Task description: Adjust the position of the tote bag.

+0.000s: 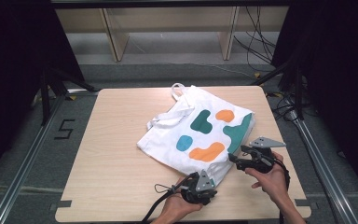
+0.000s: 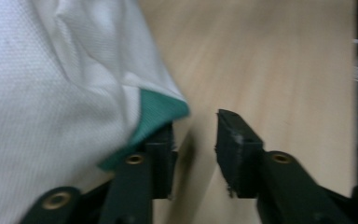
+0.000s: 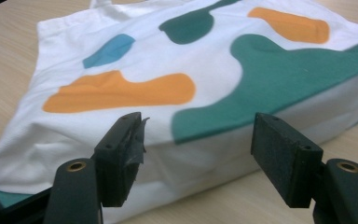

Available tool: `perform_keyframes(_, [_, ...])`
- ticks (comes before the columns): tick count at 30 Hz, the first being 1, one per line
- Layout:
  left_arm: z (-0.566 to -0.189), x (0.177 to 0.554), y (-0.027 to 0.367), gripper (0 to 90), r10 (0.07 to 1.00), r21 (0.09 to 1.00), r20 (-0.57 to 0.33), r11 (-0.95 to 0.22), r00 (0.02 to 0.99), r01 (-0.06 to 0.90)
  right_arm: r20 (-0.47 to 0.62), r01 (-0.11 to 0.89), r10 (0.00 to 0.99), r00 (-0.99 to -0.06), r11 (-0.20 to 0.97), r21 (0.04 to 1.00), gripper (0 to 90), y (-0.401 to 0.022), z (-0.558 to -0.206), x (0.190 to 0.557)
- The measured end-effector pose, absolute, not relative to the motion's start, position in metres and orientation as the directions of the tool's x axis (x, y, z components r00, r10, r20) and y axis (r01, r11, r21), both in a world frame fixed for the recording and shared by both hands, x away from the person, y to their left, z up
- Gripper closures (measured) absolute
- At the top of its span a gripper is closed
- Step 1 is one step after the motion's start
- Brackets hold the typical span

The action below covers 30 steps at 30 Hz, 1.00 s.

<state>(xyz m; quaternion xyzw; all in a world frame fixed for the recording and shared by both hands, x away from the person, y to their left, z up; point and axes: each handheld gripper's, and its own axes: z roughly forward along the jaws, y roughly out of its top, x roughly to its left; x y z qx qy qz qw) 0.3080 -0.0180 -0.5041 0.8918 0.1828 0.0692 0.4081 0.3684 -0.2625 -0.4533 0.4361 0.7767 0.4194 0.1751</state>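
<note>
Left gripper [image 1: 213,185] sitting at the near corner of the tote bag [image 1: 200,130], jaws parted, cloth draped over one jaw but nothing pinched between them. Right gripper [image 1: 233,157] spread wide too, aimed at the bag's near edge [image 3: 242,140], just short of the fabric. Bag itself lying flat mid-table [image 1: 112,154], handles [image 1: 177,91] pointing to the far side, printed face up. Looks like the approach stage, lining up on the bottom edge. Probably needs both jaws nudged onto the hem and closed before any lifting or folding.
</note>
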Motion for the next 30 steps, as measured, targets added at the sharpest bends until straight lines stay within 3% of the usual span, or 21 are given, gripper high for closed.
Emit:
perform_keyframes(3, [-0.482,0.302,0.01,53.7,0.373,0.774,-0.048,-0.572,0.927,0.27,0.075,0.522,0.82,-0.568,0.288,0.803,35.0,-0.257,-0.453,0.365])
perform_keyframes(5, [-0.468,0.303,0.036,50.9,0.441,0.796,-0.06,-0.52,0.896,0.309,0.091,0.54,0.829,-0.552,0.272,0.797,35.0,-0.256,-0.453,0.364])
perform_keyframes(8, [-0.454,0.327,0.083,48.3,0.548,0.809,-0.007,-0.489,0.837,0.327,0.063,0.523,0.828,-0.557,0.292,0.801,35.1,-0.259,-0.453,0.365])
perform_keyframes(10, [-0.452,0.35,0.115,47.1,0.663,0.821,-0.017,-0.418,0.749,0.388,0.073,0.526,0.826,-0.558,0.284,0.802,35.2,-0.26,-0.452,0.365])
perform_keyframes(14, [-0.462,0.394,0.162,46.9,0.751,0.814,-0.005,-0.381,0.66,0.439,0.049,0.514,0.825,-0.564,0.303,0.803,35.7,-0.26,-0.451,0.362])
perform_keyframes(23, [-0.483,0.448,0.175,37.3,0.822,0.753,0.027,-0.391,0.569,0.53,0.053,0.516,0.832,-0.553,0.293,0.805,35.8,-0.264,-0.451,0.357])
perform_keyframes(30, [-0.496,0.477,0.176,36.7,0.821,0.722,-0.064,-0.354,0.568,0.594,0.049,0.517,0.822,-0.567,0.31,0.798,35.7,-0.267,-0.456,0.354])
